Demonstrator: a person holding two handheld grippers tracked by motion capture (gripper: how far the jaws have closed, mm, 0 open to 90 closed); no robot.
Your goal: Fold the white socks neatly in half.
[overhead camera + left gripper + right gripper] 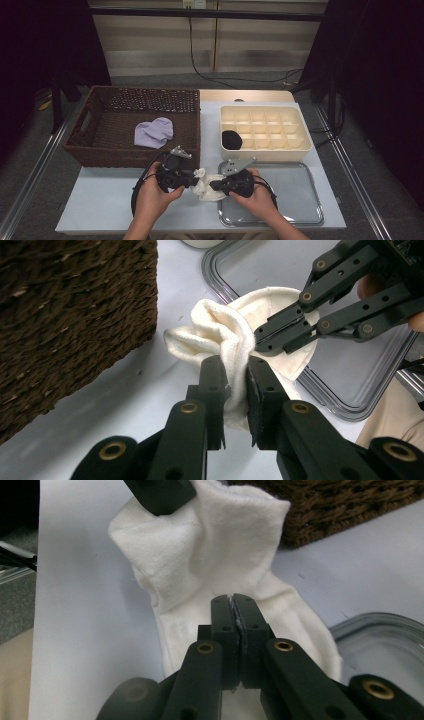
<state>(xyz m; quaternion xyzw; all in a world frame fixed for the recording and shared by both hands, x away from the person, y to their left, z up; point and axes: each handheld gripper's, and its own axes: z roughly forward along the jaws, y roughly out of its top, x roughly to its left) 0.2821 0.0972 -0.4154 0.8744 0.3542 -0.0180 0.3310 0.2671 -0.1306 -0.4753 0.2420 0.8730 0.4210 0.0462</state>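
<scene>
Now your left tongs (235,385) are clamped on a bunched fold of the white sock (220,332), and your right tongs (233,611) are pinched together on its flat cloth — both grip the same sock. It sits on the tabletop (107,195) between the wicker basket (100,150) and the metal tray (295,195), its one end overlapping the tray's rim.

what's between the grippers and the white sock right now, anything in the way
Nothing visible. Both grippers already pinch the white sock: the left gripper is shut on a bunched fold, the right gripper on a thin layer of fabric. The sock sits between the basket and the tray.
</scene>
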